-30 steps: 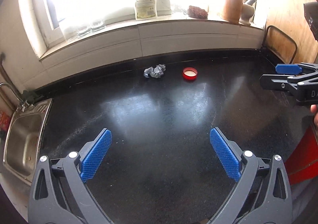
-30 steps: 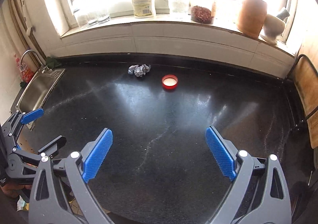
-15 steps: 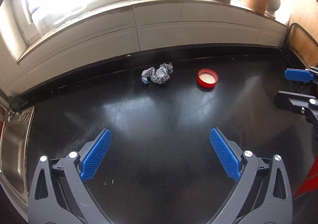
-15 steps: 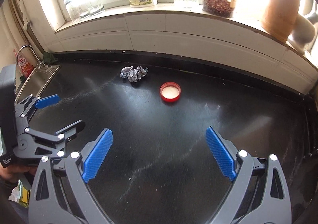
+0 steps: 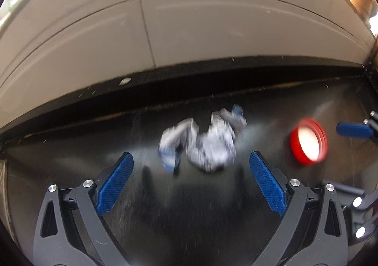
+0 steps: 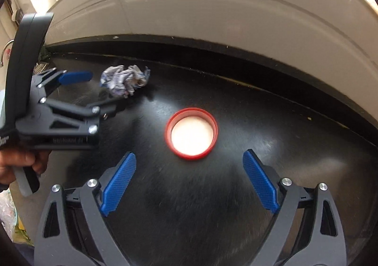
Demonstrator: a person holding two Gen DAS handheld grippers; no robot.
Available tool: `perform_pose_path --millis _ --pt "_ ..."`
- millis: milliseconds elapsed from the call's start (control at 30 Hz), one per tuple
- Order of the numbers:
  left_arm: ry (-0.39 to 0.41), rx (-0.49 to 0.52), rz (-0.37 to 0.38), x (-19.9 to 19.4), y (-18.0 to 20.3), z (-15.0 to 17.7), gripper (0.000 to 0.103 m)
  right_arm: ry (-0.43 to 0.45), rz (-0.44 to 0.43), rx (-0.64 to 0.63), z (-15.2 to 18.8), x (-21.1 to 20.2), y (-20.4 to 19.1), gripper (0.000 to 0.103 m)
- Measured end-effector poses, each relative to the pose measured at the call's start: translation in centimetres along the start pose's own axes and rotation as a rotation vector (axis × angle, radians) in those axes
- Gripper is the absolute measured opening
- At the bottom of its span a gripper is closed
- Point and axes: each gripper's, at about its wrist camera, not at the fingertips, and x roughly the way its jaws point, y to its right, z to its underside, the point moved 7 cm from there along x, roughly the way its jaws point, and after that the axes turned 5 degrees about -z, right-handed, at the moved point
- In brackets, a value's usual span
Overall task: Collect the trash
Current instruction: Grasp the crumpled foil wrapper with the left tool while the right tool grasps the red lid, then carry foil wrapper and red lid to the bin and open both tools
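Looming nearer than before, crumpled wrapper (image 5: pixel 203 143) and red cap (image 6: pixel 191 133) face gaping hand-held grippers.

Left tool (image 5: pixel 191 166) and right tool (image 6: pixel 189 162) agape

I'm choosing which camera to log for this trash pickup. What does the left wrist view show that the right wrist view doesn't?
Only the left wrist view shows the left hand-held gripper open, straddling the blurred crumpled wrapper. Only the right wrist view shows the person's left hand, the sharp wrapper, and the right hand-held gripper open before the red jar lid. Both show wrapper, lid and black countertop.
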Motion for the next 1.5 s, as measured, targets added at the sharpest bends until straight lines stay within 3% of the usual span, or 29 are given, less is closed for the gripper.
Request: perform_pose_path --millis 133,233,333,400,467,767,1100,1300,1500 --pt "0.026 0.011 0.019 0.8 0.5 -1.0 0.092 0.003 0.008 0.003 -0.3 1.2 0.6 0.078" --pt "0.021 0.03 0.036 1.2 1.3 -1.1 0.076 0.017 0.035 -0.037 -0.5 1.5 0.4 0.074" --pt "0.038 0.049 0.039 1.1 2.2 -1.0 0.06 0.03 0.055 -0.069 -0.6 1.4 0.1 0.05" --pt "0.039 0.06 0.03 0.7 2.6 -0.8 0.044 0.022 0.053 -0.07 -0.6 1.3 0.0 0.049" --pt "0.04 0.059 0.033 0.0 2.6 -0.7 0.042 0.02 0.051 -0.06 -0.6 1.0 -0.1 0.049" --pt "0.099 0.015 0.005 -7.9 1.8 1.0 0.041 0.097 0.058 -0.061 0.1 -5.7 -3.0 0.049" --pt "0.086 -0.005 -0.013 -17.9 2.9 11.3 0.041 0.127 0.045 -0.037 8.8 -12.6 -8.1 0.049" --pt "0.069 0.009 0.0 -20.6 4.3 16.2 0.041 0.132 0.053 -0.032 12.4 -14.5 -9.7 0.049" --pt "0.098 -0.002 -0.005 -22.0 4.4 17.0 0.041 0.157 0.061 -0.04 13.8 -16.2 -10.7 0.049"
